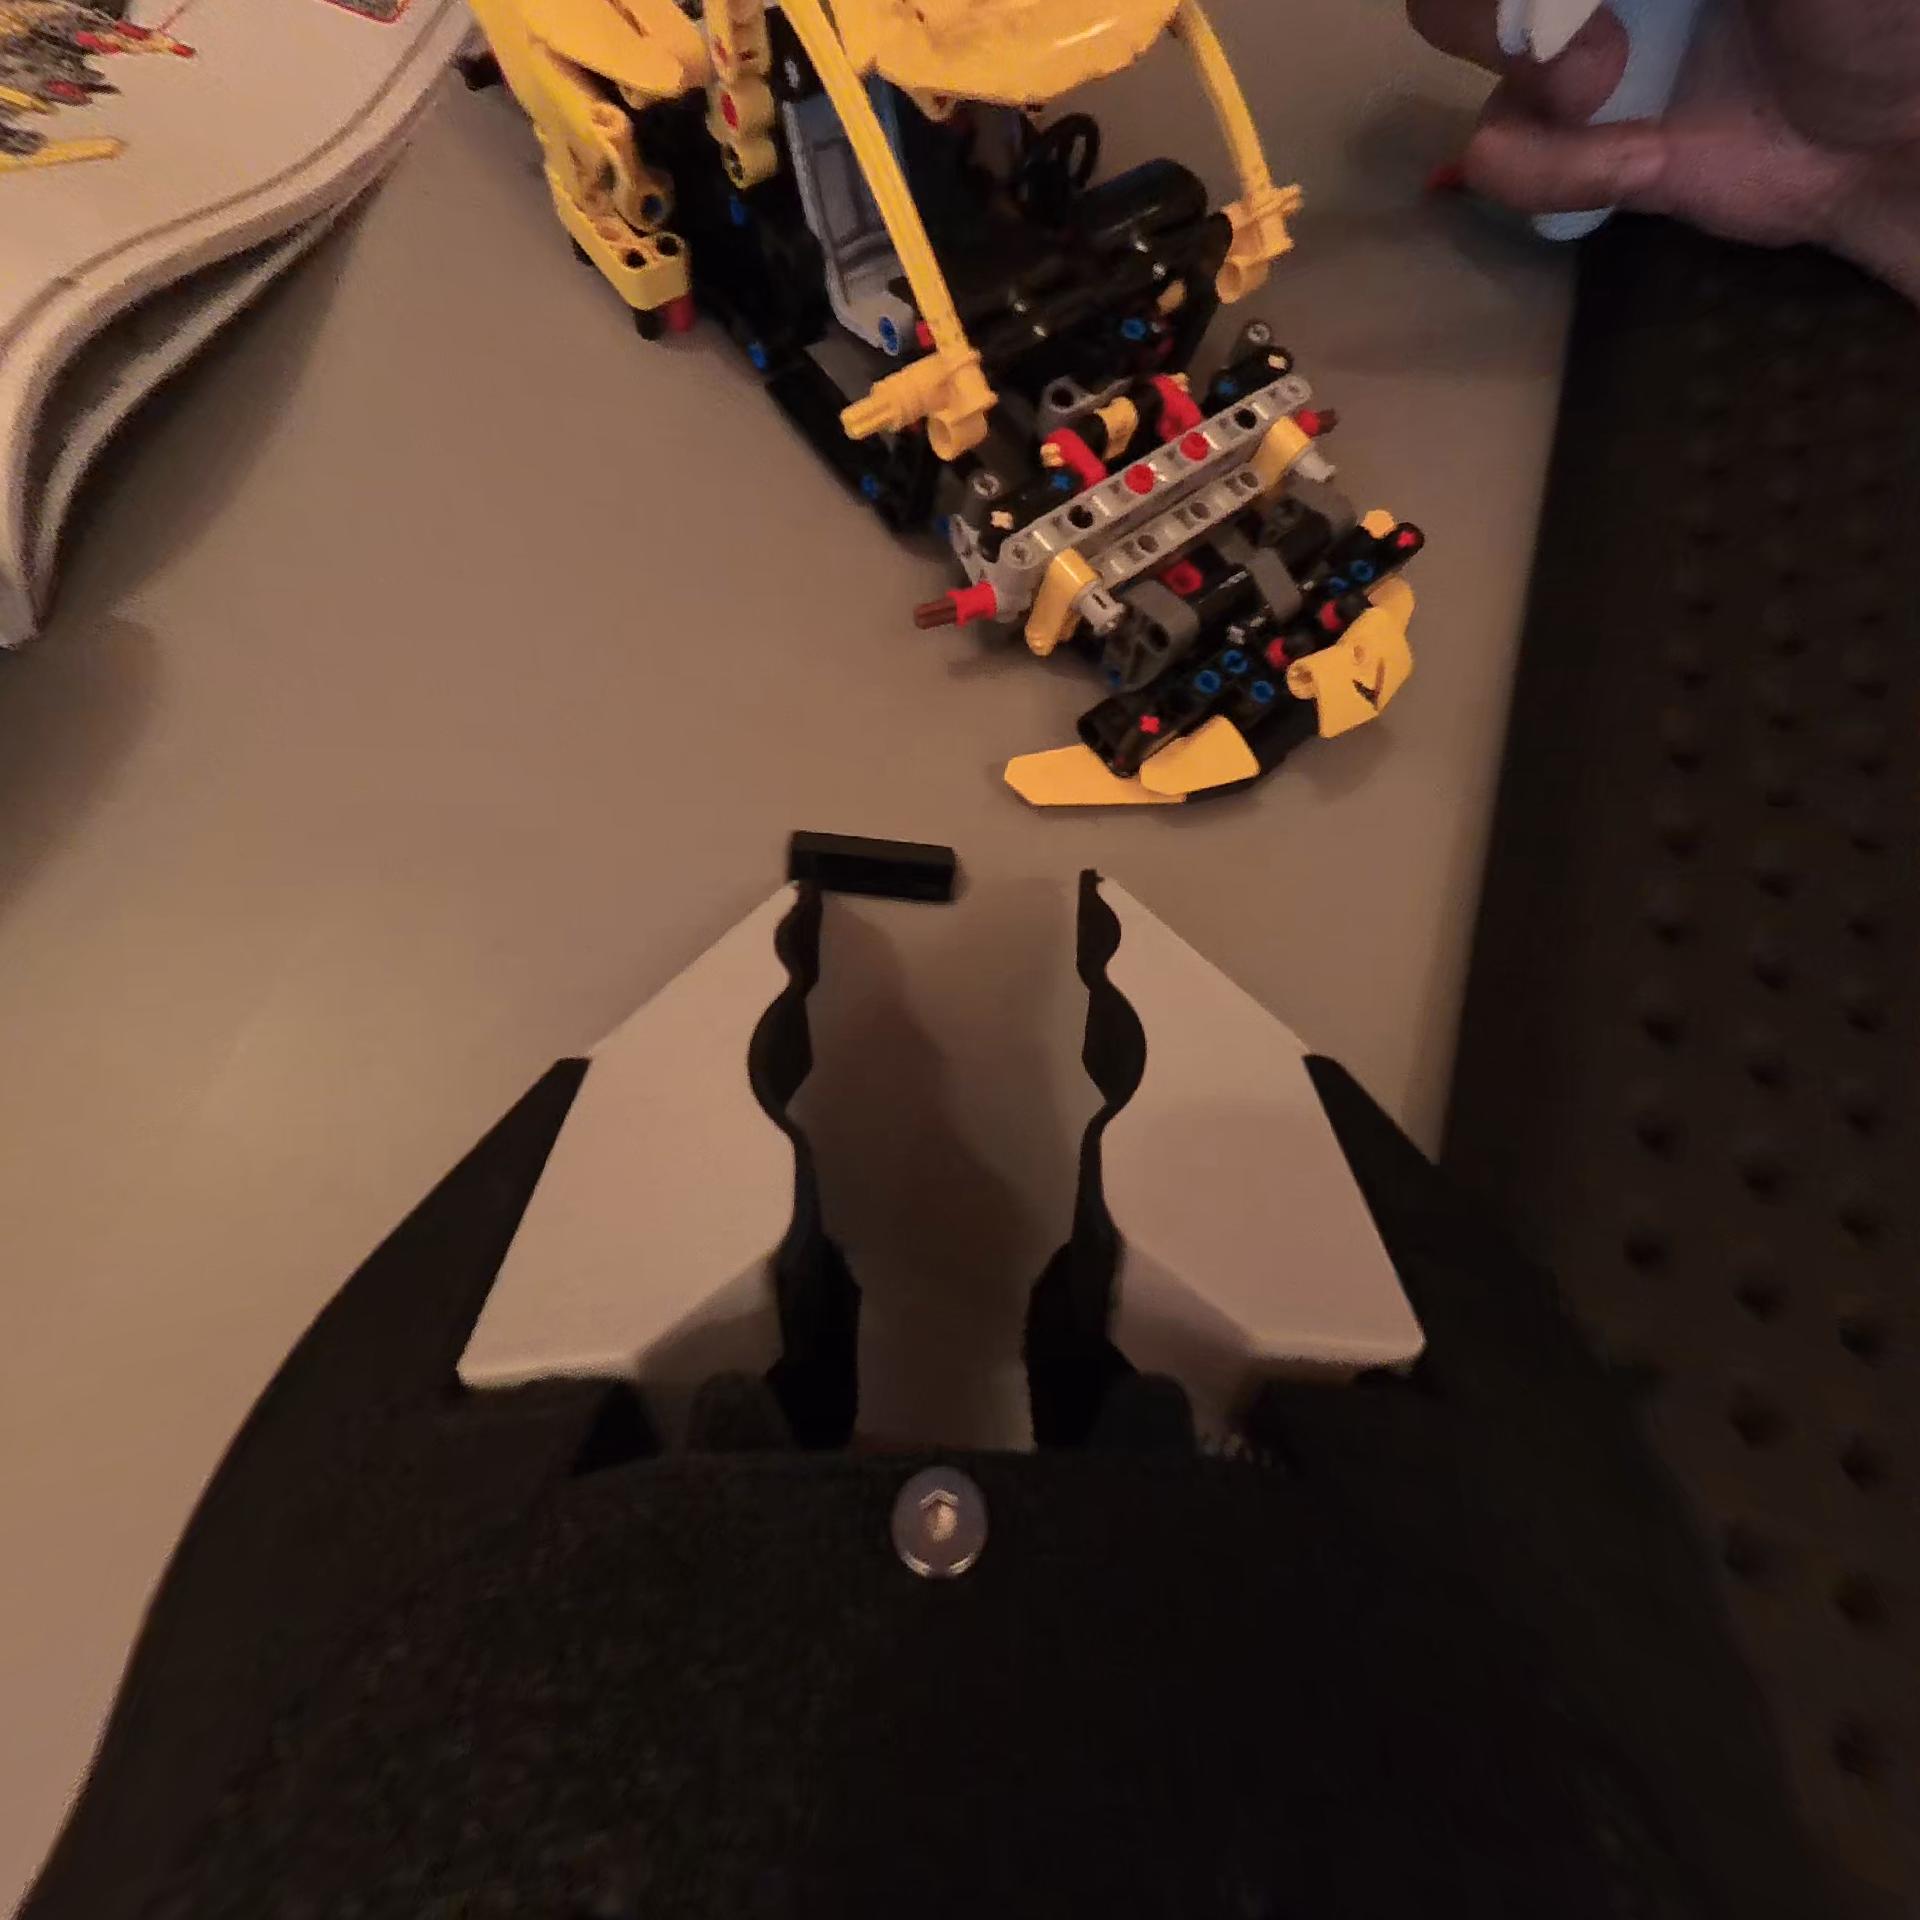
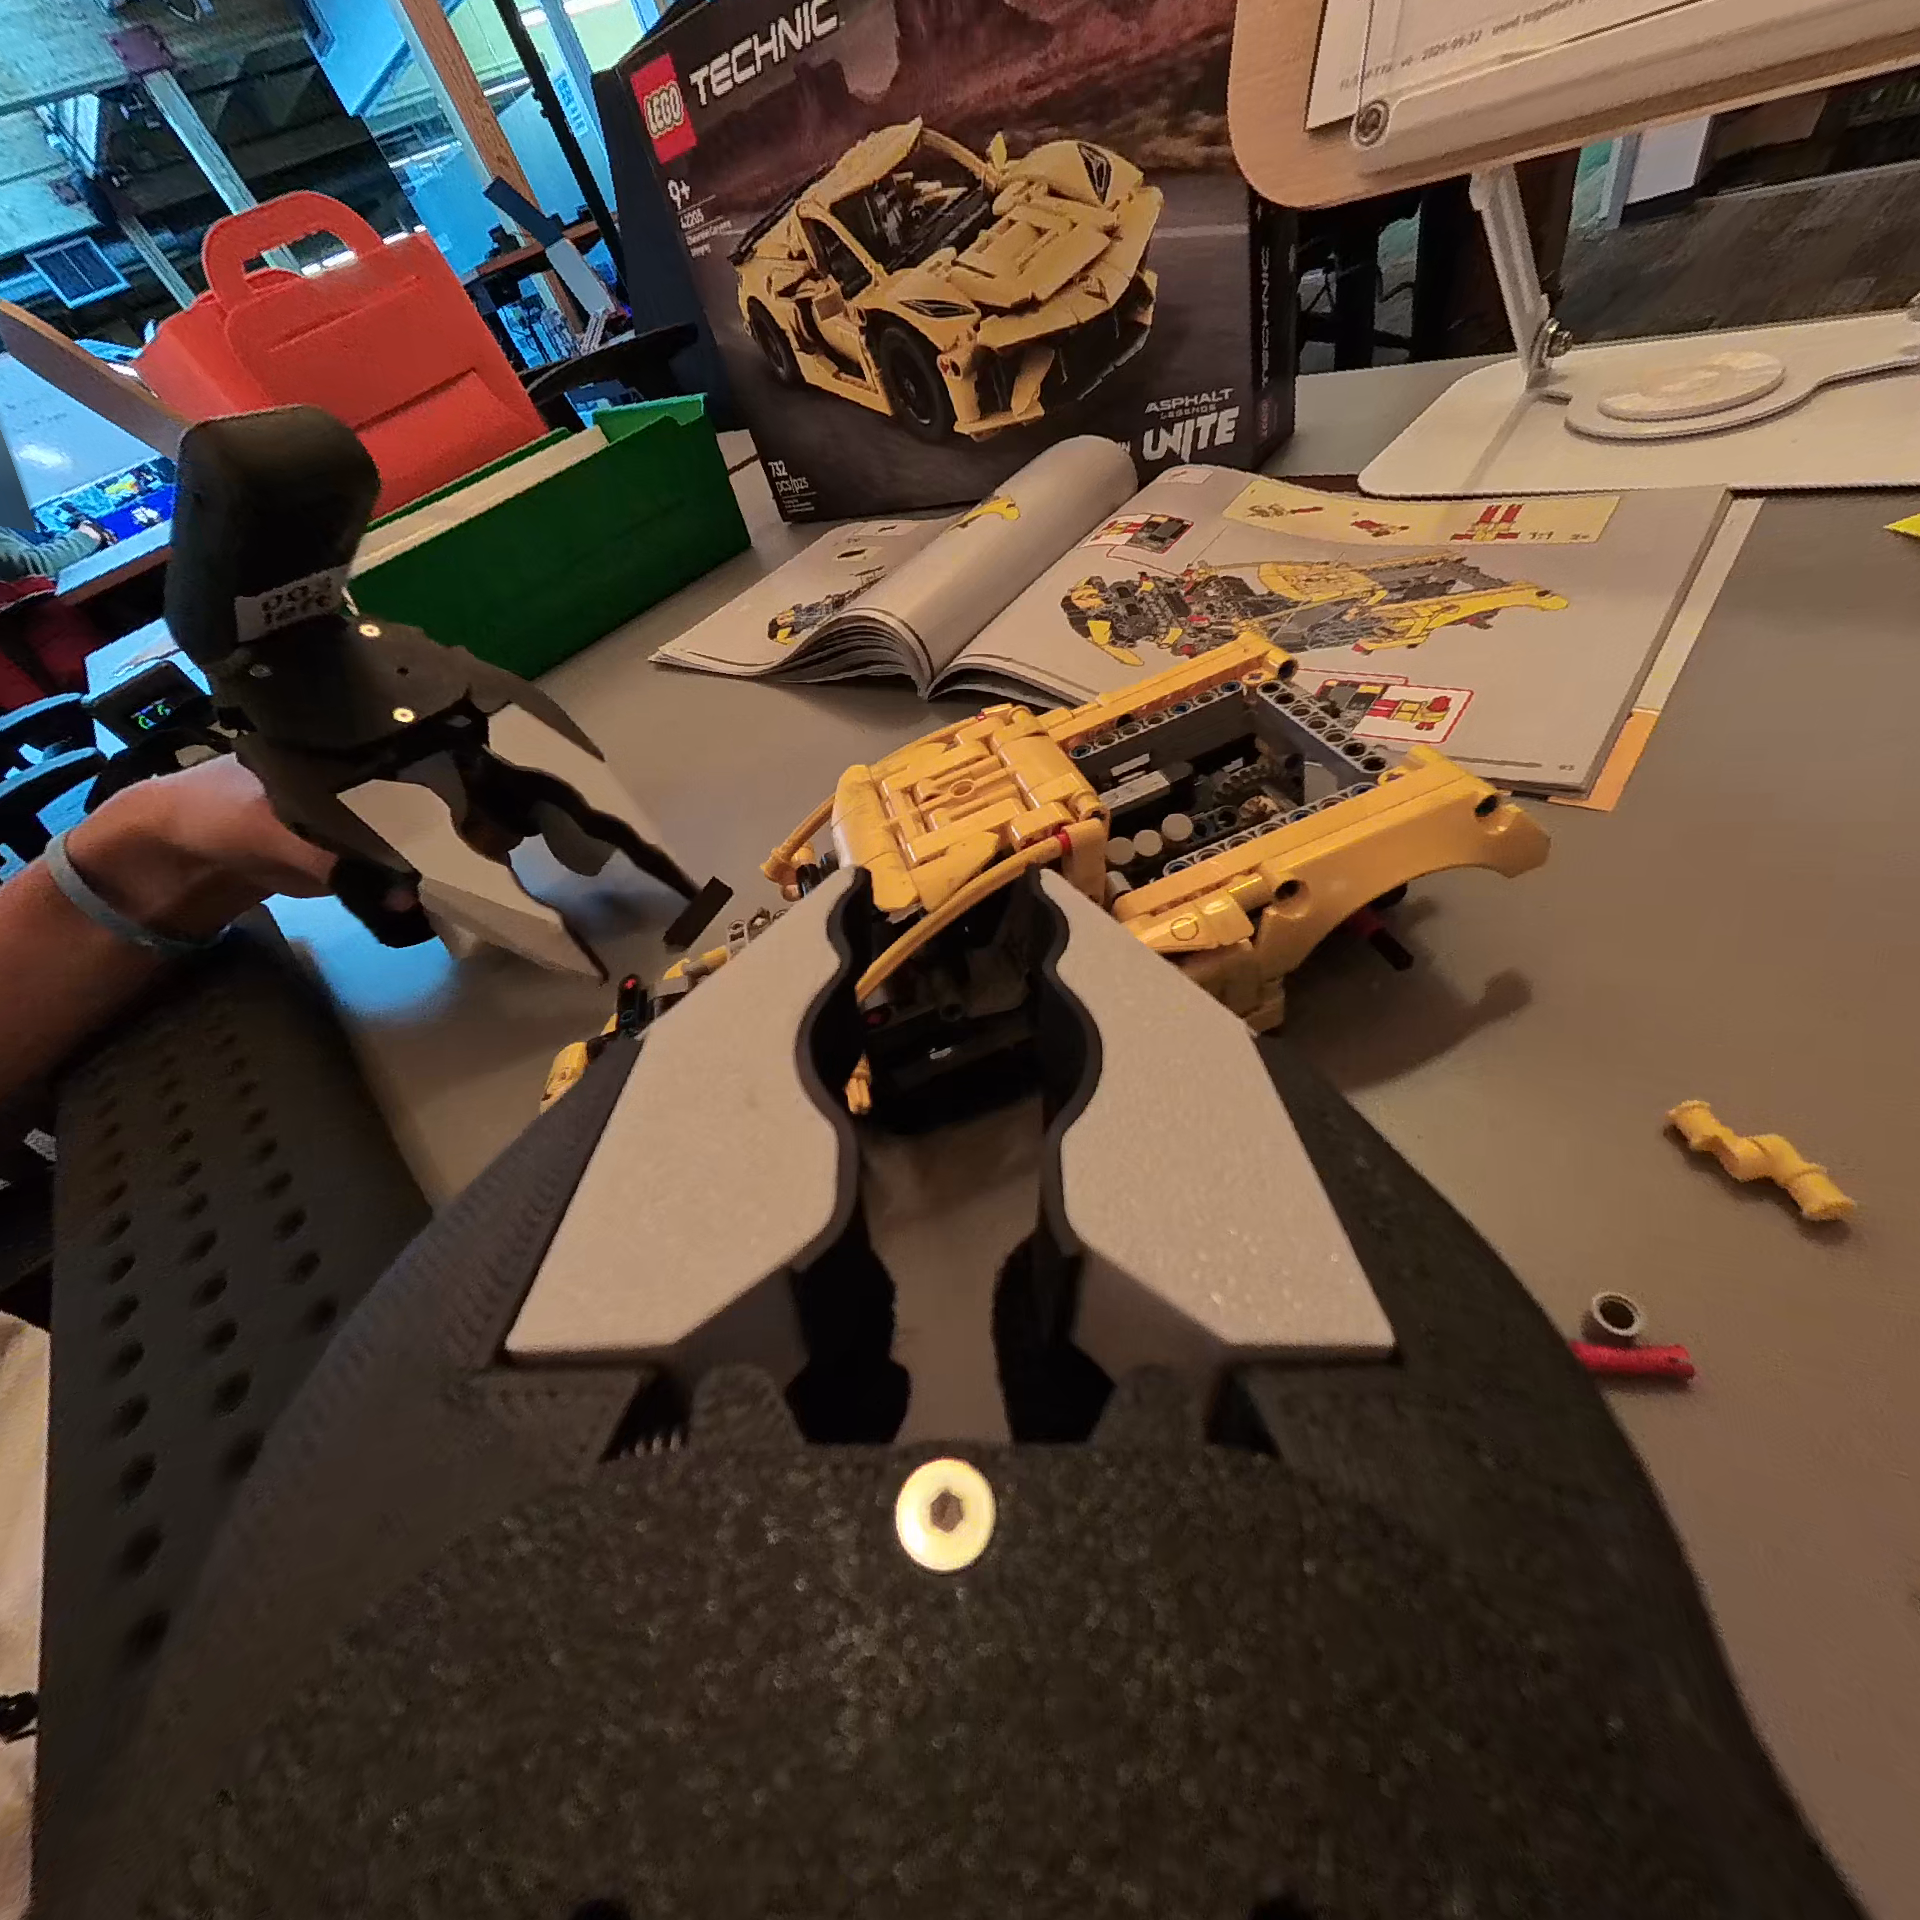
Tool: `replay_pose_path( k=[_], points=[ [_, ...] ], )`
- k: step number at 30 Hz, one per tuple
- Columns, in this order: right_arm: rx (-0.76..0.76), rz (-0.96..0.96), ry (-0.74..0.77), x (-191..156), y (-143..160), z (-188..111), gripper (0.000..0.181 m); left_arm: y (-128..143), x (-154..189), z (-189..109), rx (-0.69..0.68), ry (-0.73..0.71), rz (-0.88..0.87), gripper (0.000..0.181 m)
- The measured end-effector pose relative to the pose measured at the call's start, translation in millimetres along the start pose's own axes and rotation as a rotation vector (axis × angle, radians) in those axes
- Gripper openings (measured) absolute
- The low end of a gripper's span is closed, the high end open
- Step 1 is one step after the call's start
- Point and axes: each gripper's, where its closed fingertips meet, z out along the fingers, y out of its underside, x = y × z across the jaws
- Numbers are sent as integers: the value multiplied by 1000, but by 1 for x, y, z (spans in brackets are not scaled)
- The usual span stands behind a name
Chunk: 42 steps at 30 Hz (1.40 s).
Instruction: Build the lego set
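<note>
Left tongs [image 1: 940, 883] stand open over the table [image 1: 416, 727], a small black brick [image 1: 871, 864] at their tips. Right tongs [image 2: 948, 883], likewise open (nothing gripped), straddle the yellow car model [image 2: 1195, 821].

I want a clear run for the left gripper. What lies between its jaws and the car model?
A small black piece at the left gripper tips, then bare grey table up to the car model, per the left wrist view.

Place: a workshop or lab hall
Background: exposed beams [image 2: 156, 94] and large windows [image 2: 343, 62]
Furnishing: grey desk [image 2: 1714, 935], green bin [image 2: 582, 520], red tote [image 2: 353, 343], perforated chair [image 2: 187, 1143]
</note>
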Motion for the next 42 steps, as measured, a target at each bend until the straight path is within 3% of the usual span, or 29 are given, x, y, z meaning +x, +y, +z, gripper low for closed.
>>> replay_pose_path(
  k=[6,8,12,14,17,19,21,24,30,33,35,39,42],
  points=[
    [-1,6,-5,0,0,0,26,-3,-18,4,-28,-154,118,49],
    [-2,4,-7,-1,1,0,26,-4,-13,7,-35,-139,140,32],
    [-6,-31,-25,-8,1,1,26,-8,-9,5,-15,-91,79,32],
    [-3,-117,-104,-30,-2,3,25,-30,10,-4,124,68,-42,32],
    [-61,-341,-306,-88,3,9,25,-81,55,-34,402,509,-307,32],
    [-103,-415,-422,-123,4,13,25,-99,73,-46,480,755,-465,31],
    [-84,-493,-433,-135,-8,19,26,-105,85,-48,485,922,-567,31],
    [-58,-551,-516,-150,-23,16,14,-108,92,-49,483,1037,-642,31],
    [-133,-665,-543,-153,-12,20,0,-108,95,-49,473,1118,-699,31],
    [-165,-683,-506,-147,-11,23,0,-108,91,-45,469,1090,-720,31],
    [-249,-673,-431,-130,-8,29,0,-105,80,-36,464,975,-688,31],
    [-697,-549,-287,-78,31,34,0,-88,41,-9,413,508,-455,32],
    [-874,-516,-237,-66,50,40,0,-74,19,7,305,205,-205,32]
  ],
)
